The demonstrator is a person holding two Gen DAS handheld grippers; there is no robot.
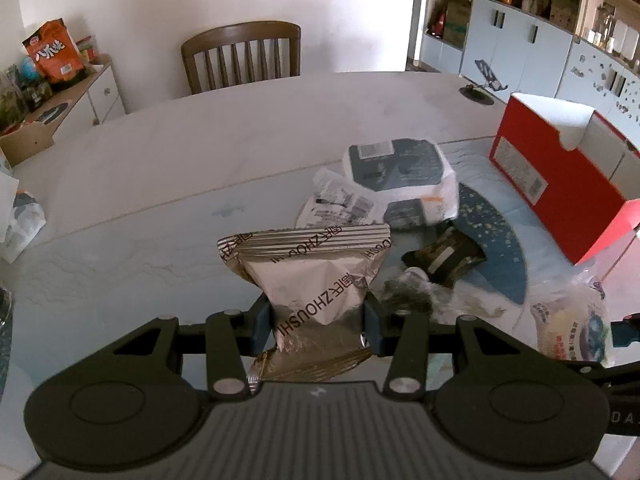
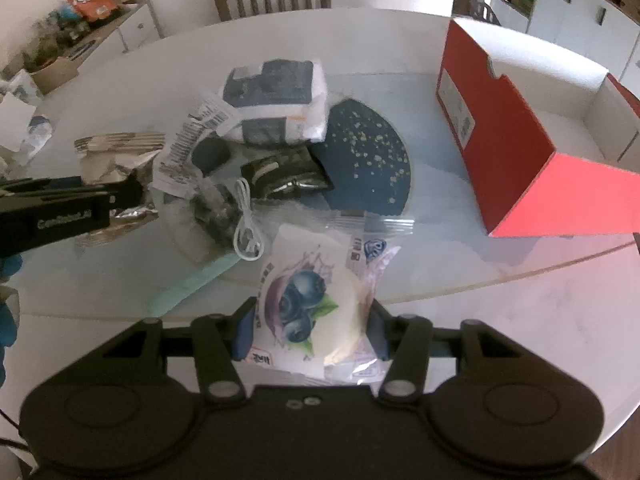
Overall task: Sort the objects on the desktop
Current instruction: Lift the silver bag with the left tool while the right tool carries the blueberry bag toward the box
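Pinching a crinkled silver foil snack packet with dark lettering (image 1: 316, 280) between the blue-padded fingers of the left gripper (image 1: 318, 322), jaws closed narrowly on the packet's lower half, top seal standing upright above the pads. Holding it over the pale marble-patterned tabletop (image 1: 140, 184), just left of the clutter. Showing in the right wrist view as the same packet (image 2: 116, 152) at the far left, with the black gripper body in front of it.

Lying further right in a loose heap: a white and dark blue plastic-wrapped bundle (image 1: 396, 164), with printed white paper slips (image 1: 340, 200) spilling at its near side; a small dark glossy wrapped packet (image 1: 444, 258) resting on a round dark blue mat with pale speckles (image 1: 496, 232); a crumpled clear plastic bag with dark contents (image 1: 416, 292) just beside it, and a coiled white cable (image 2: 246, 232) lying on that bag.

Squeezing a clear-wrapped white pastry packet printed with blueberries (image 2: 308, 300) in the right gripper (image 2: 312, 334), jaws closed narrowly on its sides, near the table's front edge and apart from the heap.

Standing at the far right, well apart from both packets, a red open-topped cardboard box with white inside (image 2: 516, 136).
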